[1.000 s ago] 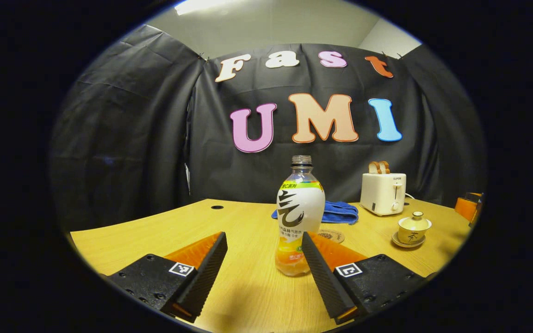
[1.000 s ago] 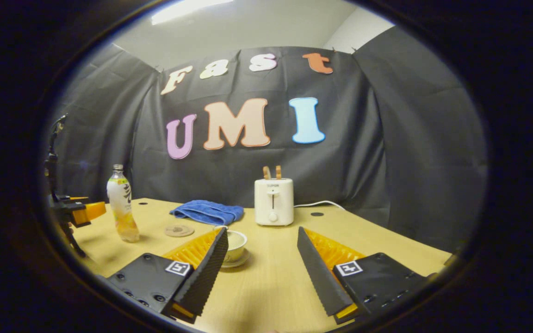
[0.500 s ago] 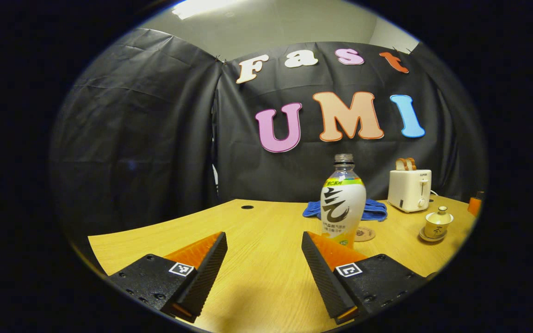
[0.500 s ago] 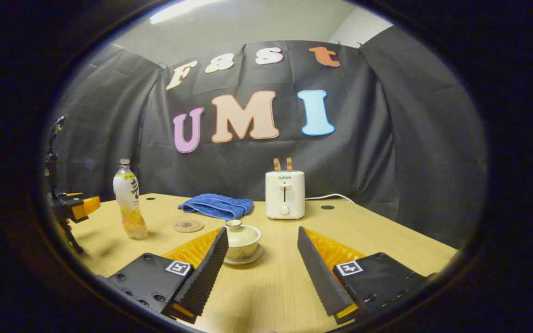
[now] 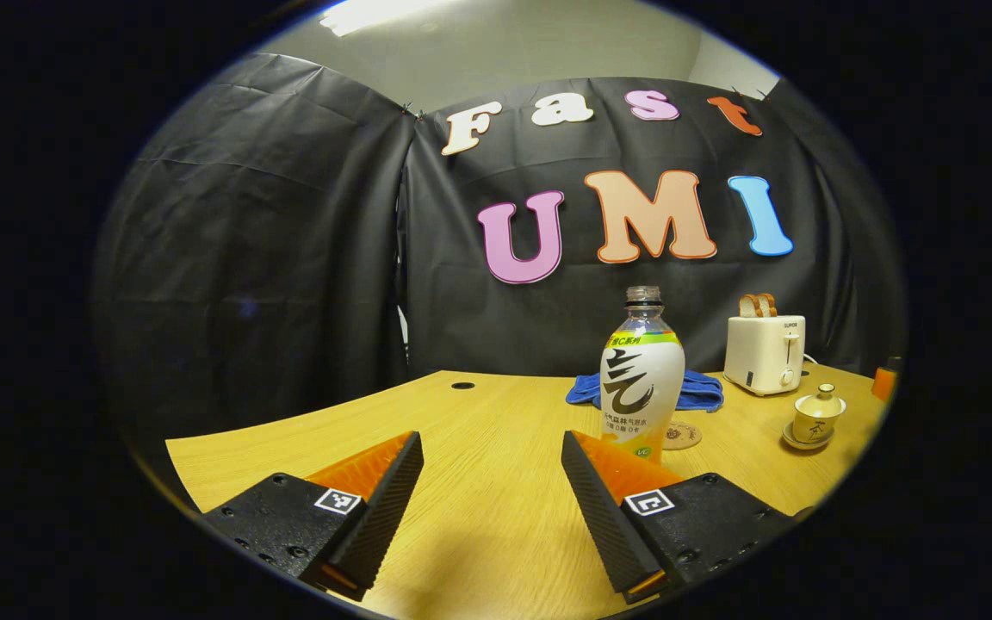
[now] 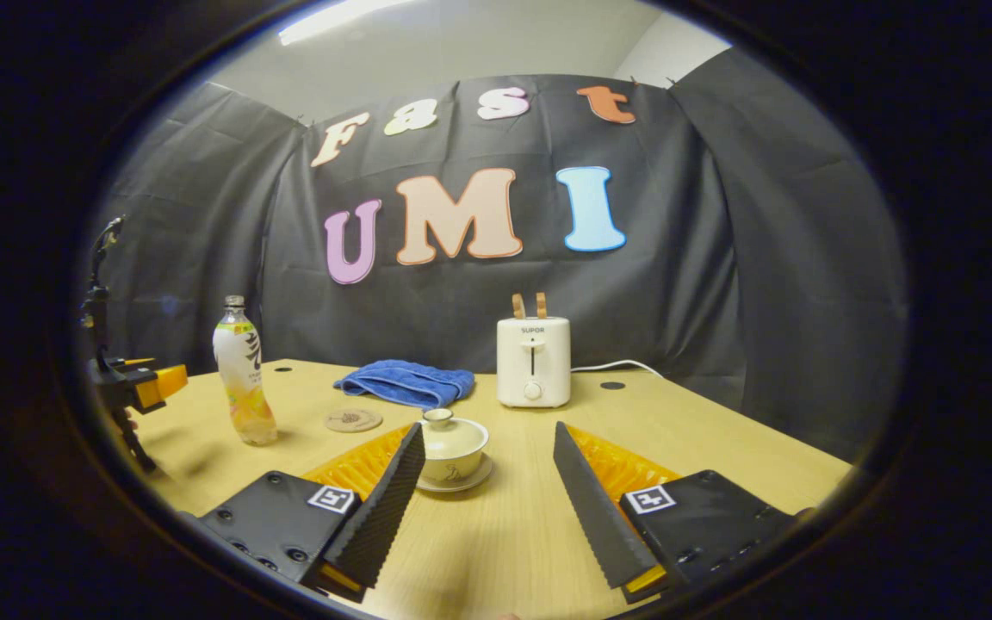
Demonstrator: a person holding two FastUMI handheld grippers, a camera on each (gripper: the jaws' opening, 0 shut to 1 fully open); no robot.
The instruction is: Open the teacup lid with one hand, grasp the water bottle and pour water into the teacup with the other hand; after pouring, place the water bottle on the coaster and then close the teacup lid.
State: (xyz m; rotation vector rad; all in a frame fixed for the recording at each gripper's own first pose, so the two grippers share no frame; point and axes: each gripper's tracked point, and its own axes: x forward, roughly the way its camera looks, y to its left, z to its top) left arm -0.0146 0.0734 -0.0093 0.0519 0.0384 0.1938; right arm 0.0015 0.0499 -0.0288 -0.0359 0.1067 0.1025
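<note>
Teacup (image 6: 453, 452) sits on its little saucer on the wooden surface (image 6: 703, 435), and its lid (image 6: 444, 435) is on top, so step one is not done. No water has been poured yet. Everything is left to do: lift the lid, pour, park the bottle, put the lid back.

Left of the teacup lies the round coaster (image 6: 353, 419), with nothing on it. Further left of the teacup stands the water bottle (image 6: 244, 383), upright, with no cap on its neck. It holds some drink near the bottom. Behind the teacup is a folded blue cloth (image 6: 406, 384), and a white toaster (image 6: 533, 362) with two slices of bread poking out.

The right gripper (image 6: 487, 482) is low over the surface, pointing at the teacup. Its fingers are wide apart and hold nothing. The teacup is just ahead, close by the left finger, not between them yet.

The left gripper (image 5: 492, 491) is also wide apart and holding nothing. It points a bit to the left of the water bottle (image 5: 641, 379), which stands just beyond its right finger. I think it needs to swing towards the bottle first.
</note>
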